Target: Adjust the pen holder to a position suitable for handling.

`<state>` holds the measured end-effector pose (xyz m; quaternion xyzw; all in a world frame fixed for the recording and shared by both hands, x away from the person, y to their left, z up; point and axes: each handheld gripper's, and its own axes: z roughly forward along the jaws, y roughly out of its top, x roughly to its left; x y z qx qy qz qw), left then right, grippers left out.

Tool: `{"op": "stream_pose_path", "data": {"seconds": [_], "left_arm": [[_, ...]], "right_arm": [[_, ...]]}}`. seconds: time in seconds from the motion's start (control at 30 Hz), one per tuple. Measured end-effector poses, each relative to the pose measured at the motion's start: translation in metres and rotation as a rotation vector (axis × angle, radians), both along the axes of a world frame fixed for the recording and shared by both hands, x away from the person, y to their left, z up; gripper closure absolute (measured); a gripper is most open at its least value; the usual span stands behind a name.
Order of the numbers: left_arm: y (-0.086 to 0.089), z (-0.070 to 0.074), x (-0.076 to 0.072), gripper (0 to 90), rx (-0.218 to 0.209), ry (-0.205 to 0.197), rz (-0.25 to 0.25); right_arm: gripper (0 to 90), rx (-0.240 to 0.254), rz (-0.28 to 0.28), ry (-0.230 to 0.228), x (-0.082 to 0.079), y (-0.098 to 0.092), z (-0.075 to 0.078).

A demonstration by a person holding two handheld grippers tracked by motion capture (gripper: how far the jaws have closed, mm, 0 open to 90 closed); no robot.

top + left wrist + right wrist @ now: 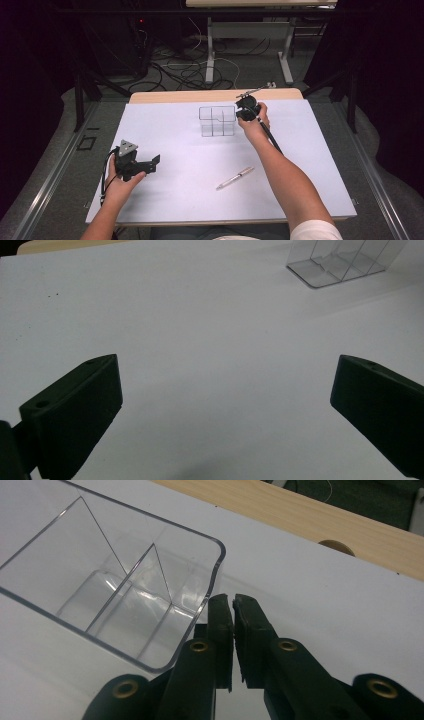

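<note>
A clear divided box (pixel 217 120) stands at the bench's (pixel 165 200) twelve o'clock; the clenched right claw (pixel 247 111) sits beside it, the left claw (pixel 152 163) released; a pen (pixel 235 178) lies at five o'clock.

no text, label or number is readable.

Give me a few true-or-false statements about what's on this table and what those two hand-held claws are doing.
1. The pen lies inside the clear organizer. False: it lies on the white table, apart from it.
2. The left gripper is wide open. True.
3. The right gripper holds the pen. False: its jaws are together beside the organizer's corner, nothing between them.
4. The organizer's compartments look empty. True.
</note>
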<state>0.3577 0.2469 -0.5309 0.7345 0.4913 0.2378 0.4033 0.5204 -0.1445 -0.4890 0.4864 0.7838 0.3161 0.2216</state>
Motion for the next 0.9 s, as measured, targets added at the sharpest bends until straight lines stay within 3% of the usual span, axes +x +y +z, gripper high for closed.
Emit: {"op": "stream_pose_path", "data": {"seconds": [0.37, 0.9], "left_arm": [[0.001, 0.000, 0.001, 0.2, -0.002, -0.001, 0.005], [0.000, -0.001, 0.000, 0.2, 0.000, 0.000, 0.006]], "right_arm": [[81.6, 0.029, 0.062, -0.044, -0.018, -0.006, 0.010], [71.1, 0.113, 0.152, -0.028, -0.049, -0.020, 0.013]]}}
